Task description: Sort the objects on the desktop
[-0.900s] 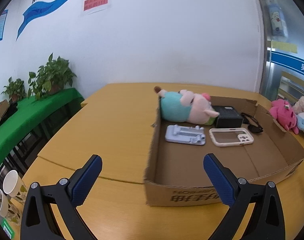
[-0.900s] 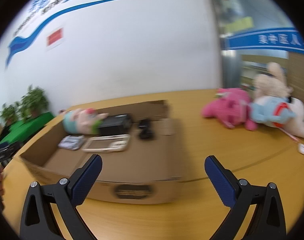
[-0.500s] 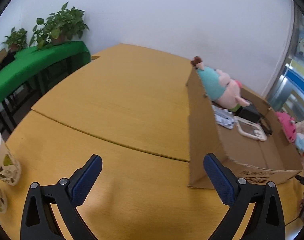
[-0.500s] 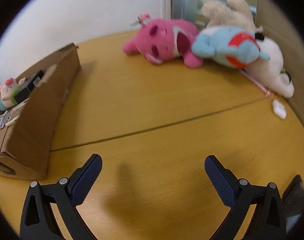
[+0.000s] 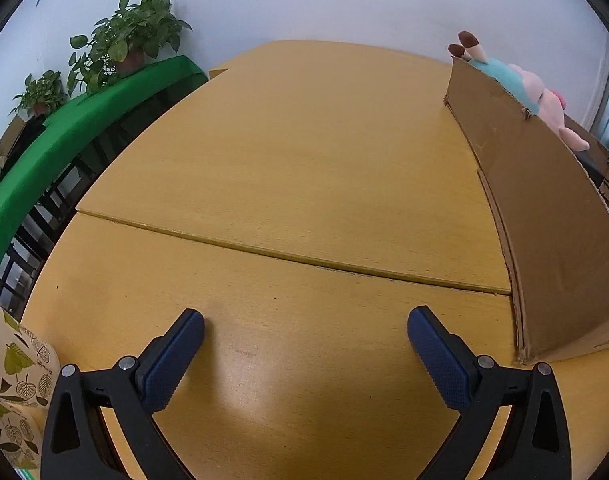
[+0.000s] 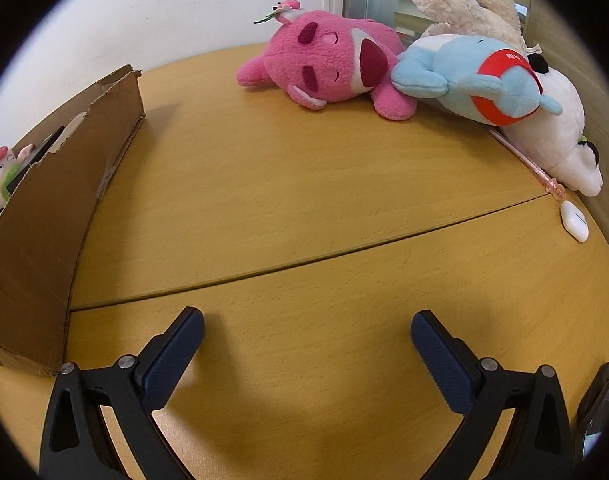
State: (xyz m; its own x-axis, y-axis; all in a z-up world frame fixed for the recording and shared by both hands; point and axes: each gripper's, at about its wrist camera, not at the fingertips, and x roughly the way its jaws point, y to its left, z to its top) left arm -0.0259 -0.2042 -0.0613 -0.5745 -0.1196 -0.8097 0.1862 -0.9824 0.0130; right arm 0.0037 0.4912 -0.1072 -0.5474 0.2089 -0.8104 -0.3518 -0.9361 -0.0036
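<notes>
I judge sorting partly done: a pig toy [image 5: 540, 92] lies in the box [image 5: 544, 208], while right of the box the pink plush [image 6: 328, 64], blue plush [image 6: 464, 80], white plush [image 6: 560, 136] and earbud case [image 6: 574, 222] wait, and my left gripper [image 5: 304, 340] and right gripper [image 6: 306, 340] gape wide, holding nothing.

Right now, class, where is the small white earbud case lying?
In the right wrist view, the white earbud case lies on the wooden table at the far right, just beyond the pink pen and below the white plush.

low wrist views, cardboard box [image 5: 544, 216] shared
</notes>
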